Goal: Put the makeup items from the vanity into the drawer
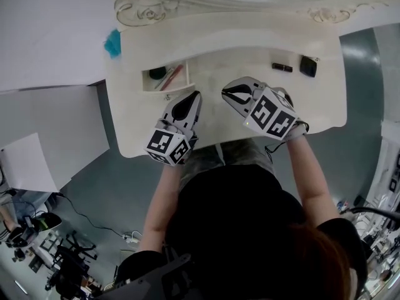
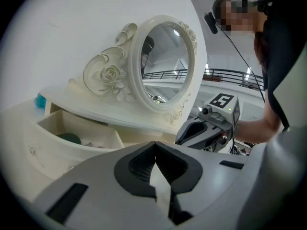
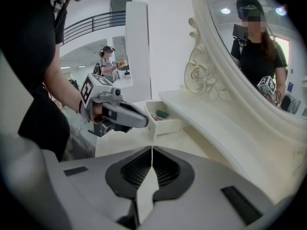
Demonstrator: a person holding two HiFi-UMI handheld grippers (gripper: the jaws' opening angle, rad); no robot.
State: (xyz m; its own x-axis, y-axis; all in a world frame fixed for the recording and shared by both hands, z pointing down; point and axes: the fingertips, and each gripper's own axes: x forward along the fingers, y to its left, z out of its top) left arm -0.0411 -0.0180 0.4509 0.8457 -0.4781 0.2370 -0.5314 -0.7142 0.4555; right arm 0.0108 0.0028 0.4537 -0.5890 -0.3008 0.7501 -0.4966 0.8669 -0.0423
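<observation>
The cream vanity (image 1: 212,67) has a small drawer (image 1: 149,82) pulled open at its left. A dark round item (image 1: 157,72) and reddish pencils (image 1: 173,76) lie inside it. A dark lipstick (image 1: 282,67) and a black compact (image 1: 307,65) rest on the vanity top at the right. My left gripper (image 1: 194,95) hovers just right of the drawer's front, shut and empty. My right gripper (image 1: 225,92) is over the middle of the tabletop, also shut with nothing in it. The left gripper view shows the drawer (image 2: 72,128) with a green round item (image 2: 70,138) in it.
An ornate oval mirror (image 2: 165,63) rises behind the tabletop. A blue thing (image 1: 113,43) sits at the vanity's far left corner. A white wall panel (image 1: 44,36) stands to the left. The person's body is close to the table's front edge (image 1: 219,144).
</observation>
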